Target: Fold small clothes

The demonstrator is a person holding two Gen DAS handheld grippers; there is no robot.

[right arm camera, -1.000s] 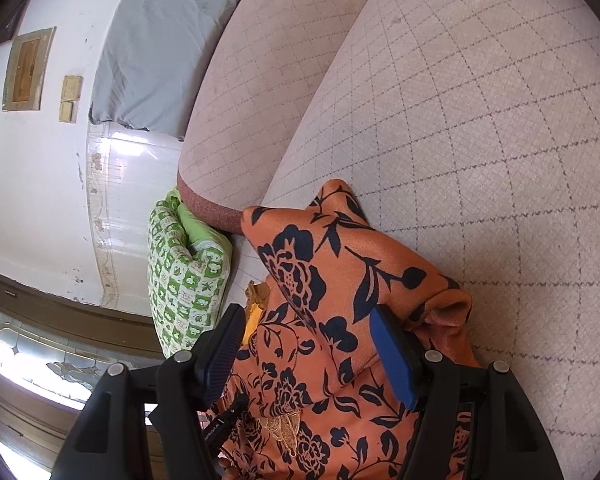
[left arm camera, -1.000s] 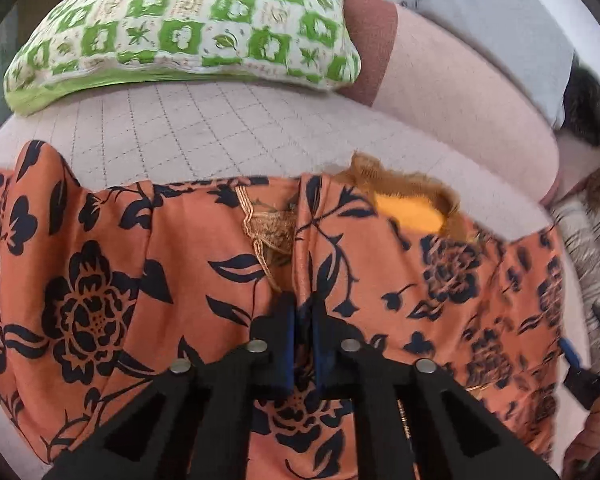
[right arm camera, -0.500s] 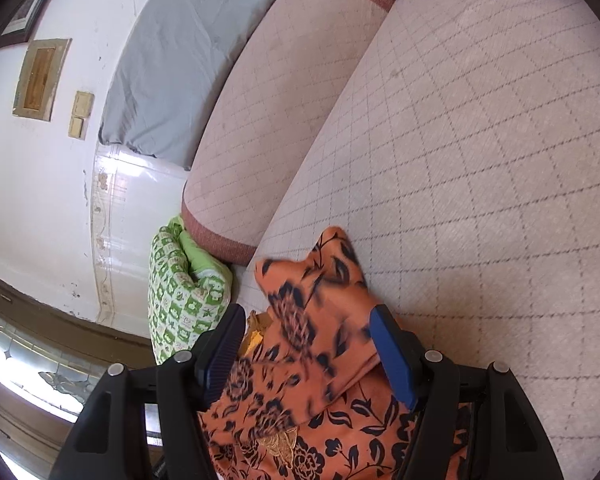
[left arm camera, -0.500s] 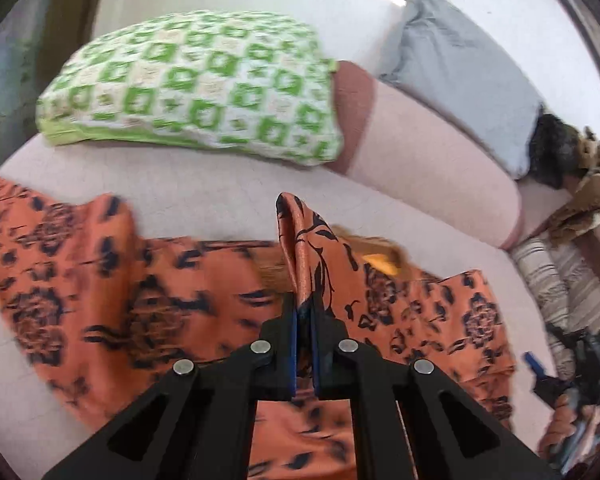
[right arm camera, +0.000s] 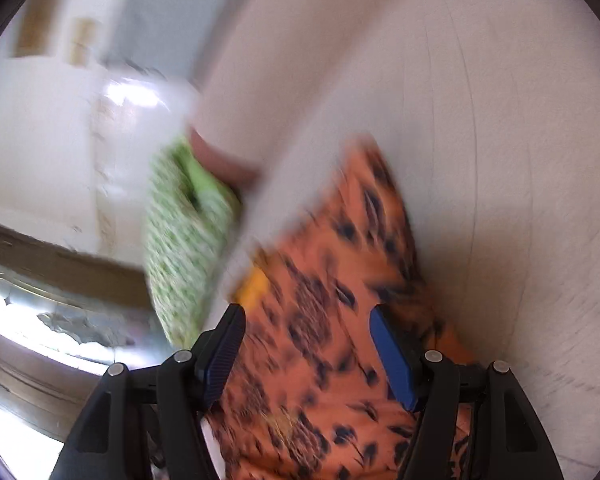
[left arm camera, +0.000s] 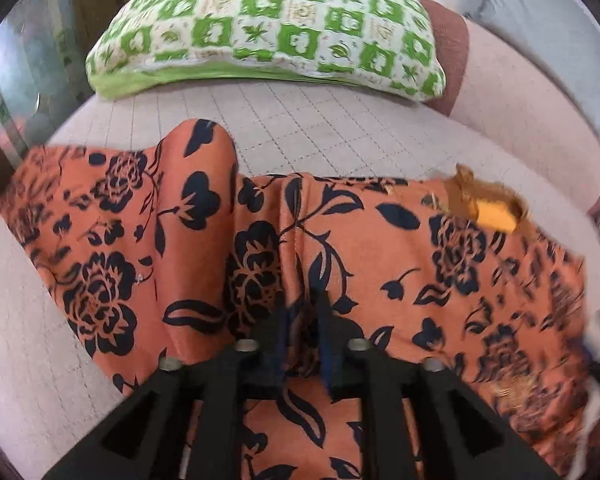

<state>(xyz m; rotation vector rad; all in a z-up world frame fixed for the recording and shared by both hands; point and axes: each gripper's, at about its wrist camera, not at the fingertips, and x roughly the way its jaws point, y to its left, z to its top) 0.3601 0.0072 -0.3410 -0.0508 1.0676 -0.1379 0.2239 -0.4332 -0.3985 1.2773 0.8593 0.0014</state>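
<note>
An orange garment with a dark floral print point(left arm camera: 360, 248) lies spread on the quilted sofa seat point(left arm camera: 300, 128). One flap is folded over at the left point(left arm camera: 196, 184), and a yellow inner patch point(left arm camera: 496, 218) shows at the right. My left gripper point(left arm camera: 304, 328) sits low on the cloth; its jaws stand slightly apart with a ridge of cloth between them. My right gripper point(right arm camera: 304, 352) is open above the same garment point(right arm camera: 340, 280), with nothing between its pads. The right wrist view is blurred.
A green and white checked pillow point(left arm camera: 276, 28) lies at the back of the seat, also in the right wrist view point(right arm camera: 180, 248). The sofa backrest point(left arm camera: 520, 104) with a grey cushion point(left arm camera: 540, 20) runs along the right.
My left gripper has lowered the lifted fold of cloth back onto the seat, folded toward the left, and its jaws have parted slightly. My right gripper is moving fast, still open.
</note>
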